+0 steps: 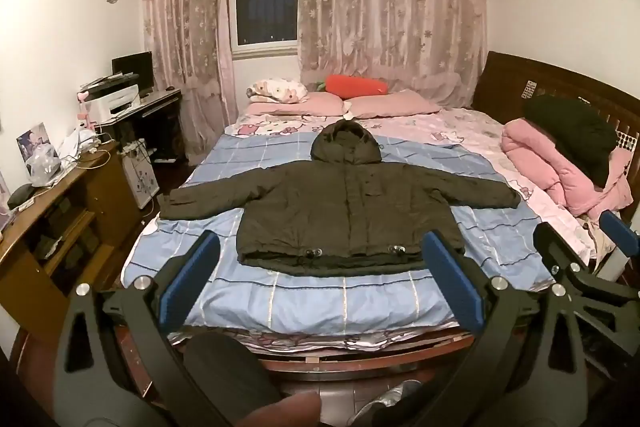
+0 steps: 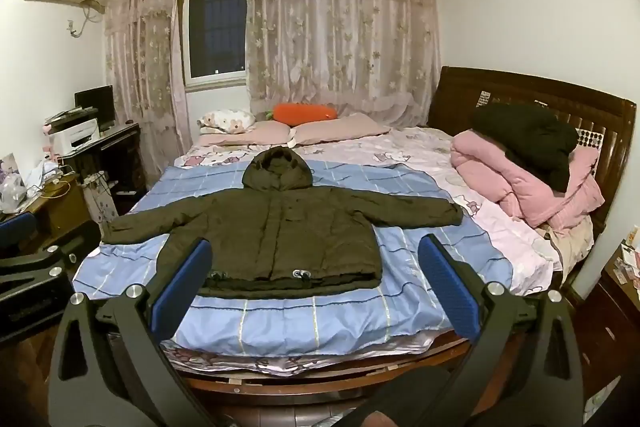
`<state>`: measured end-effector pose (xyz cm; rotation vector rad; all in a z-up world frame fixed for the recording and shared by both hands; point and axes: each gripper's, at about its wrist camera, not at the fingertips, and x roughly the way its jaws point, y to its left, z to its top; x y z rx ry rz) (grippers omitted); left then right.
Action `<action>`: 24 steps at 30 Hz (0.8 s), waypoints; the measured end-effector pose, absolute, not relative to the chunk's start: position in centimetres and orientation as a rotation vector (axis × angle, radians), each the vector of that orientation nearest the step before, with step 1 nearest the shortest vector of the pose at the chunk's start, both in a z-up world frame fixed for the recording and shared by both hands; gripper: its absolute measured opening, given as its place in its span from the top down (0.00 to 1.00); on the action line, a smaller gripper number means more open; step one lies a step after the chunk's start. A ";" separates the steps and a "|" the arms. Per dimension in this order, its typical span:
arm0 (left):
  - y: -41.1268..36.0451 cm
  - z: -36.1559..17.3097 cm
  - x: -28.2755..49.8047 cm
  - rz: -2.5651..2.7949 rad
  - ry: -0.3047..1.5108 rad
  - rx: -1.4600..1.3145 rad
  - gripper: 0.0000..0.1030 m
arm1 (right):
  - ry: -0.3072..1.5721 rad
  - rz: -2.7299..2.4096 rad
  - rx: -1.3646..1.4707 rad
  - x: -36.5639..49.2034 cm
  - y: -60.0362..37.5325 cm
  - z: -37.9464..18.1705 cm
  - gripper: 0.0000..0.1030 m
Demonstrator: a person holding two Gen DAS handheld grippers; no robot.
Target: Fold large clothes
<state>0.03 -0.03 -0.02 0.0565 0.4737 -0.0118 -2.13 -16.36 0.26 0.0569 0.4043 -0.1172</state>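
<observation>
left wrist view, jacket: we saw the dark hooded jacket (image 1: 340, 211) lying flat and face up on the blue checked sheet (image 1: 312, 291) of the bed (image 1: 560, 95), both sleeves spread wide, hood toward the pillows (image 1: 348, 105).
left wrist view, tool: our left gripper (image 1: 320, 267) hung short of the hem with its blue pads (image 1: 191, 269) wide apart, holding nothing; the right gripper (image 1: 588, 247) showed at the edge, also gaping.
left wrist view, progress: we judged the folding not yet begun; no sleeve was turned in, no crease made.
left wrist view, writing: we could read no brand or label; the printer (image 1: 114, 103) on the desk was too small to tell.
right wrist view, jacket: the jacket (image 2: 280, 227) lay the same, spread and unfolded, hem nearest us.
right wrist view, tool: our right gripper (image 2: 316, 271) was wide open and empty, above the near bed edge.
right wrist view, left to do: sleeves in, body folded, hood tucked, by our reckoning.
right wrist view, other clothes: a dark garment (image 2: 528, 139) sat on the pink quilt (image 2: 520, 183) by the headboard.
right wrist view, writing: none legible.
</observation>
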 end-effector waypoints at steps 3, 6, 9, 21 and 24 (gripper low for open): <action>-0.1 0.0 0.0 -0.011 0.475 0.047 0.02 | 0.403 -0.115 0.053 -2.1 -16.3 0.2 0.01; -0.3 0.4 0.1 -0.009 0.474 0.044 0.02 | 0.405 -0.114 0.053 -2.1 -16.2 0.1 0.01; -0.4 0.4 0.0 -0.007 0.473 0.032 0.02 | 0.404 -0.113 0.054 -2.0 -16.2 0.0 0.01; 0.6 -0.8 -0.1 -0.009 0.478 0.002 0.02 | 0.407 -0.112 0.051 -2.0 -15.9 -0.3 0.01; 0.7 -0.8 0.0 -0.010 0.479 -0.002 0.02 | 0.408 -0.110 0.048 -1.6 -15.4 -0.6 0.01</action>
